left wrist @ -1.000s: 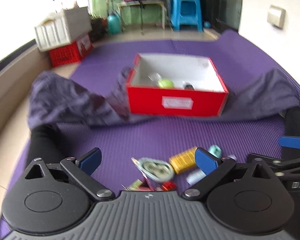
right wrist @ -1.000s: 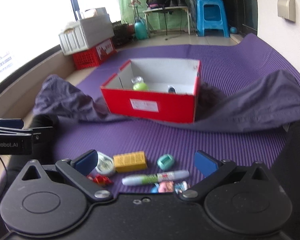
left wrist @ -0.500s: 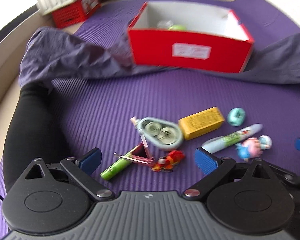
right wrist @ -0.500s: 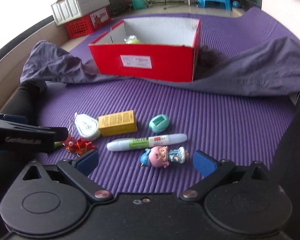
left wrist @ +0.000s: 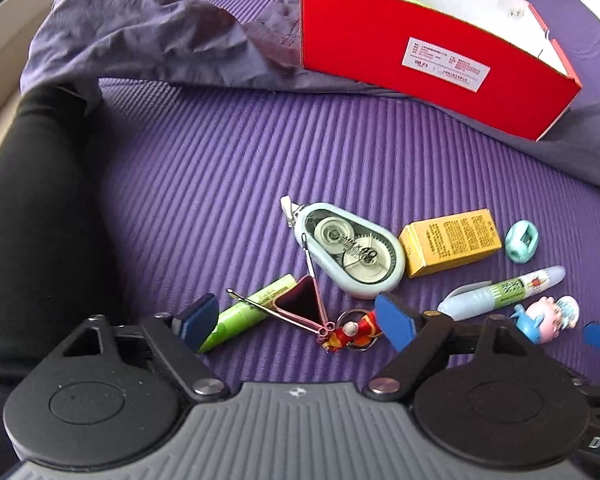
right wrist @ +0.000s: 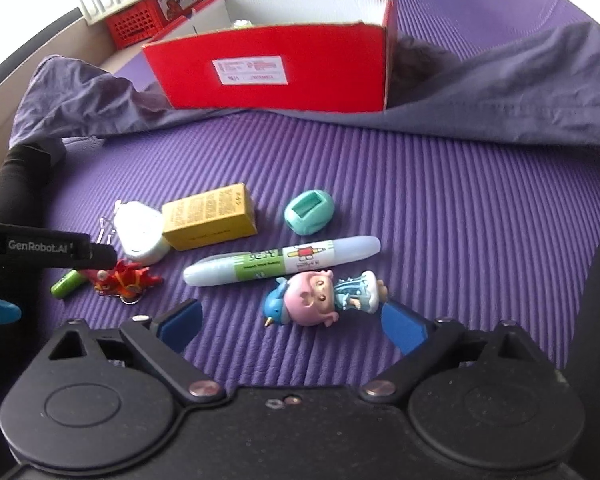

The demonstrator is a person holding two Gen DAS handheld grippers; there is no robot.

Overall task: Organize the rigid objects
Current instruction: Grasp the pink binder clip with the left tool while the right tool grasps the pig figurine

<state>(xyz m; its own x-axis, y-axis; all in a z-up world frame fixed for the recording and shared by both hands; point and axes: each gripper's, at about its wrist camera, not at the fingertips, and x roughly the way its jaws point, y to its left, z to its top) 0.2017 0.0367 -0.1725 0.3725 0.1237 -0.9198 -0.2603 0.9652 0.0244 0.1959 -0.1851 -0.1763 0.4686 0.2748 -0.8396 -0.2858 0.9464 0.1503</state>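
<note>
1. Two grippers hang low over our purple mat (left wrist: 228,168). Our left gripper (left wrist: 296,318) has its jaws closing but not yet pressing on anything; between them lie a green tube (left wrist: 248,312), a pink triangular clip (left wrist: 300,300) and a red keychain figure (left wrist: 354,332).
2. Our right gripper (right wrist: 292,320) is wide and closing slightly, with a pink-haired doll (right wrist: 324,298) lying between its jaws, untouched.
3. Just beyond the doll we see a marker pen (right wrist: 280,260), then a teal sharpener (right wrist: 309,211), a yellow carton (right wrist: 210,216) and, touching the carton, a correction tape dispenser (left wrist: 352,248).
4. All these lie together on the mat's near part, between our two black-clad legs (left wrist: 36,216).
5. Towards the far edge stands a red box (right wrist: 268,68), open on top, with something pale green inside that we cannot identify.
6. Grey-purple cloth (right wrist: 500,88) is bunched around the box on both sides.
</note>
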